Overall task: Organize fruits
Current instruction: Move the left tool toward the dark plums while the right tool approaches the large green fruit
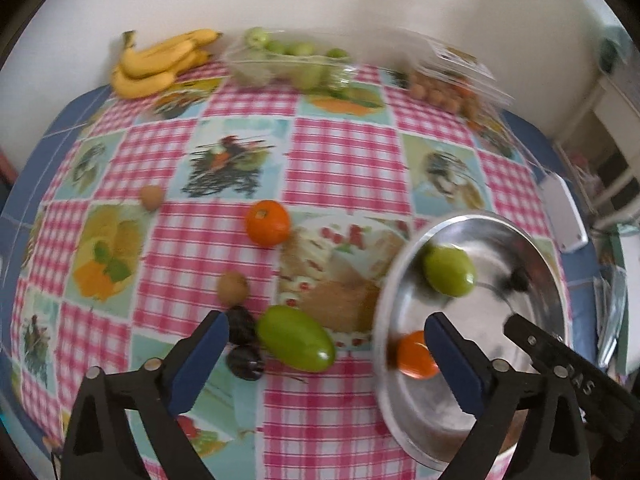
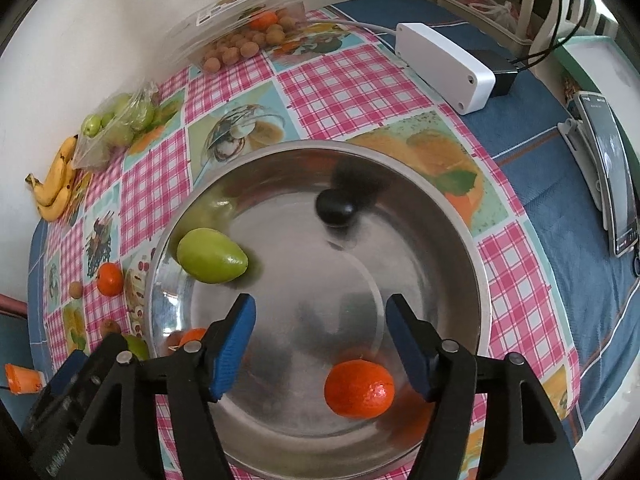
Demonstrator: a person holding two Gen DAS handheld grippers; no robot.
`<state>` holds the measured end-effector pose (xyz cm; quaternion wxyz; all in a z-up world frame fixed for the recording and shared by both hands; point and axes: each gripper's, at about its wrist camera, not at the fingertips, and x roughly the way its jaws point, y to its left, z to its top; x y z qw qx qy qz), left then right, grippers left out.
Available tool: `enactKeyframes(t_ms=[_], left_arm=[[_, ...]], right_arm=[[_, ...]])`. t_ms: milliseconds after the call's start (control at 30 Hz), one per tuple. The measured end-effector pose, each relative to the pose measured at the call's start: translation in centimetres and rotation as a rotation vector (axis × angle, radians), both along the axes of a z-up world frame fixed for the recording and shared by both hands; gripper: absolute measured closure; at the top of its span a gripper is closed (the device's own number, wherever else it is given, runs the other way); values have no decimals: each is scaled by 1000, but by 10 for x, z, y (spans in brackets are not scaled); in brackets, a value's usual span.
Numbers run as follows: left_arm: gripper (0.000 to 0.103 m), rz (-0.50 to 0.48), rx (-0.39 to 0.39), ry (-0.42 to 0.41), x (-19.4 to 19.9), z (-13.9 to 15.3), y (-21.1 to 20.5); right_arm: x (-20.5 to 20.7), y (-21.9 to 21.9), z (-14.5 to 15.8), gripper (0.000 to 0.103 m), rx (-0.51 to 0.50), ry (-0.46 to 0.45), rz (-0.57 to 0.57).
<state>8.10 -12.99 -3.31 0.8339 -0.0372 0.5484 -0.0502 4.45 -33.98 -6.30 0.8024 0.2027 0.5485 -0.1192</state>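
Observation:
A steel bowl (image 2: 482, 280) holds a green fruit (image 2: 212, 256), a dark plum (image 2: 335, 208) and an orange (image 2: 359, 388). My right gripper (image 2: 320, 302) hangs open over the bowl, with the orange lying loose below and between its fingers. My left gripper (image 1: 325, 320) stands wide open left of the bowl (image 1: 500, 236), above a second green fruit (image 1: 296, 338) on the tablecloth, its pads clear of it. Two dark plums (image 1: 243, 344) lie by its left finger. Another orange (image 1: 267, 223) and two small brown fruits (image 1: 232, 288) (image 1: 151, 197) lie farther out.
Along the wall at the table's far edge lie bananas (image 1: 160, 60), a bag of green fruit (image 1: 288, 60) and a clear box of small brown fruits (image 1: 444, 84). A white box (image 2: 444, 66) with cables and a phone on a stand (image 2: 612, 176) sit right of the bowl.

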Motion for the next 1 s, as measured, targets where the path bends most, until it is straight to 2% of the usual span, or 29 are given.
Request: enactKeyframes(t_ms=[233,367,533,733,767,833,1000], left_arm=[[2,158,-13,55,7,-10,38],[2,218,-29,78,9,-13,54],[2,228,-44,86,9,-13,57],[0,223,-22,85,9,-14,57],[0,222,-12,85,9,-14,57],[0,222,2,87,9,-16,57],[0,229,15,99,9,-19,60]], right_arm=[[0,12,8,34,-11,-5,49],[2,22,13,34,-29,-10,79],[3,29,15,34,-40,-10,99],[2,31,15,34,-47,-6,101],[2,31,15,33,-48,-7,101],[4,32,13,15,-49,-7,98],[5,34,11,14,-51,3,105]])
